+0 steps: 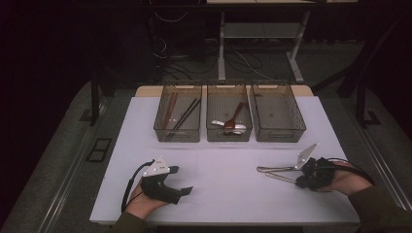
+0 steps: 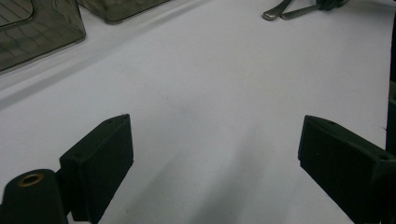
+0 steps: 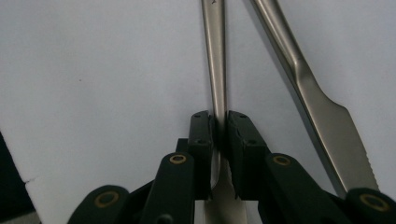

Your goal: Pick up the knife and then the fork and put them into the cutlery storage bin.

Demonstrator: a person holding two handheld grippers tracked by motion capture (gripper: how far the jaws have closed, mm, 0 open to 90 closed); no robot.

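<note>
While the white surface (image 1: 218, 160) spans the frame's middle with three bins along its upper edge, the empty right bin (image 1: 278, 112) likely awaits cutlery. At lower right, the right gripper (image 3: 220, 125) clenches a fork handle (image 3: 214, 56) beside a knife (image 3: 322, 109); lifting comes next. At lower left, the left gripper (image 1: 180, 180) rests with jaws apart.

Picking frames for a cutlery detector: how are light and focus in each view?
High view: dim, dark surroundings, table evenly lit. Left gripper view: near fingers soft, faint shadows. Right gripper view: steel handle and knife show mild glare, fairly sharp.
</note>
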